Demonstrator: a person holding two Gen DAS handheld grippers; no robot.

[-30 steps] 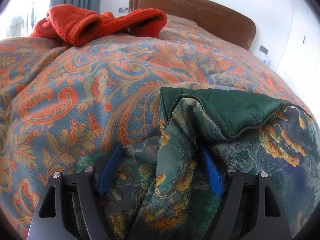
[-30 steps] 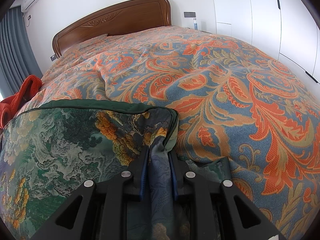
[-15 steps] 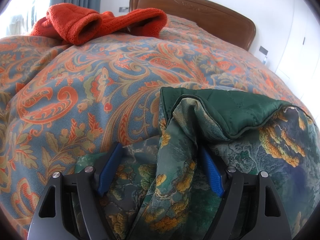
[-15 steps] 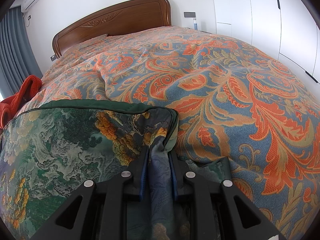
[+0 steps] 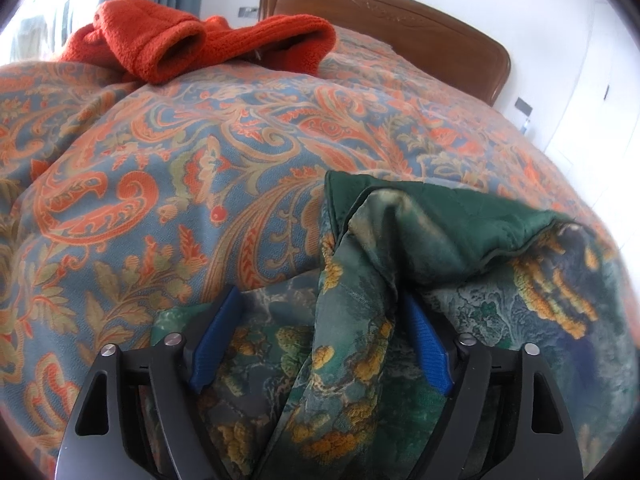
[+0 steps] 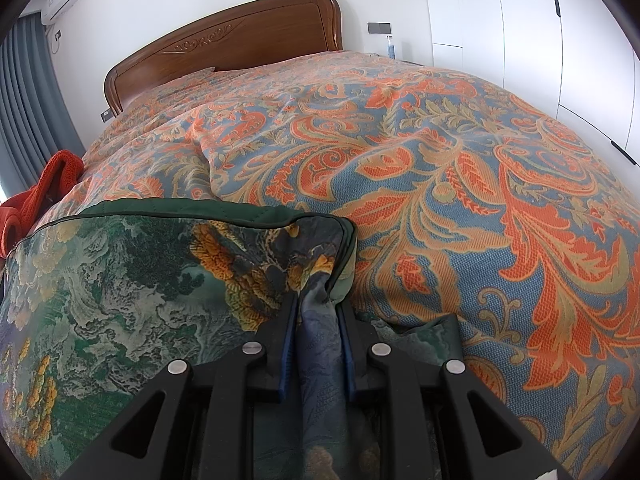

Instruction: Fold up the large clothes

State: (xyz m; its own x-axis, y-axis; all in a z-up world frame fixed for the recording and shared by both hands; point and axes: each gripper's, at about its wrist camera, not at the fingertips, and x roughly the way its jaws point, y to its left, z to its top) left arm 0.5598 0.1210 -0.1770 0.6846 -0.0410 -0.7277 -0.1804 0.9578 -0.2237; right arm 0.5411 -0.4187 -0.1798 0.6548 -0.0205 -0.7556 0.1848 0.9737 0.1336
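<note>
Right tongs [image 6: 316, 312] clamped on green garment [image 6: 132, 280]; left tongs [image 5: 320, 312] wide apart, fold between, right pad half hidden.

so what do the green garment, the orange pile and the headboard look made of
Green garment: smooth woven printed fabric with a slight sheen; plain green lining stitched in a quilt pattern, so probably padded. Orange pile: chunky knit, ribbed texture, matte, likely wool or acrylic. Headboard: brown wood, carved scroll, glossy varnish.
</note>
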